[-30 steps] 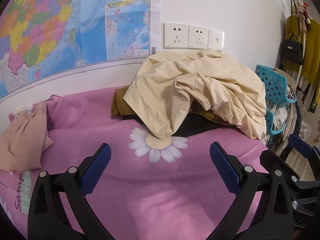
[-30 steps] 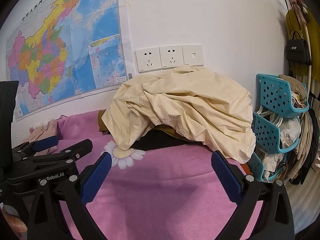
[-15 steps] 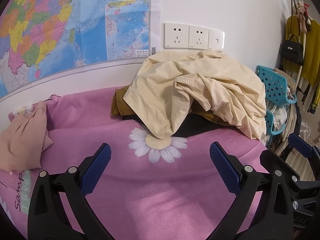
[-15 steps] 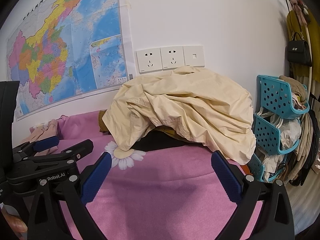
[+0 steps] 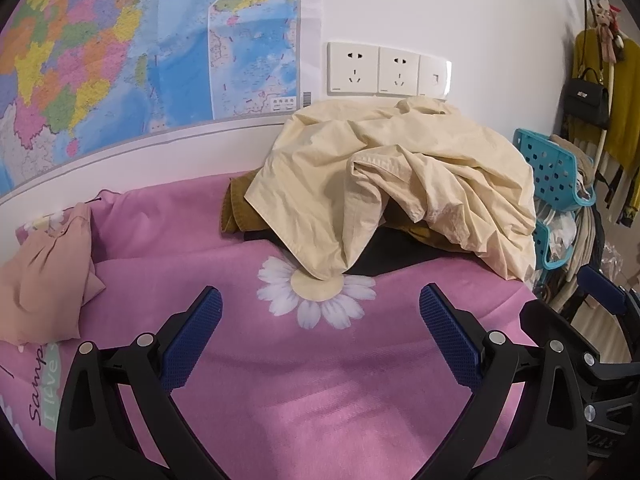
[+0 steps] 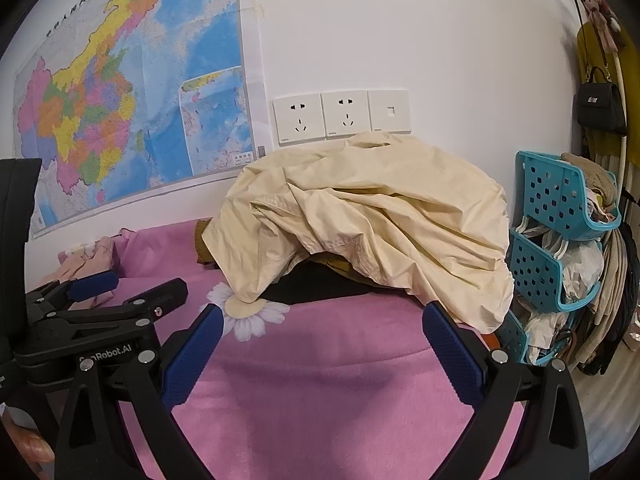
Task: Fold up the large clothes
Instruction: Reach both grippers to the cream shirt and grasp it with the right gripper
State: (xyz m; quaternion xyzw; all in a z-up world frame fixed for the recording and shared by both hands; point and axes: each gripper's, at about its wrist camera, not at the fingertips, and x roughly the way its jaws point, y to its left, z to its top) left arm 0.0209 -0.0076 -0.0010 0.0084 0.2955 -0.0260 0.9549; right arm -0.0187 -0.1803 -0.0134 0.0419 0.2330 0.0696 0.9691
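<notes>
Nothing moved since a second ago: both grippers stay spread over the pink blanket (image 5: 320, 392).
Left gripper (image 5: 320, 320) and right gripper (image 6: 322, 330) released, gripping nothing; cream garment (image 5: 400, 184) heaped straight ahead of both (atop darker clothes (image 5: 240, 208)), well apart from the fingertips; peach cloth (image 5: 44, 272) far left.

Legible markings are few. The black plastic body of the left gripper (image 6: 92, 350), seen in the right wrist view, carries pale lettering ending "Robot.AI"; its first letters are unclear. The pink daisy-print bedspread (image 5: 320, 392) bears partial script at its left edge, reading "Sam" and "I love". Characters on the coloured wall map (image 6: 132, 92) are too small to read.
</notes>
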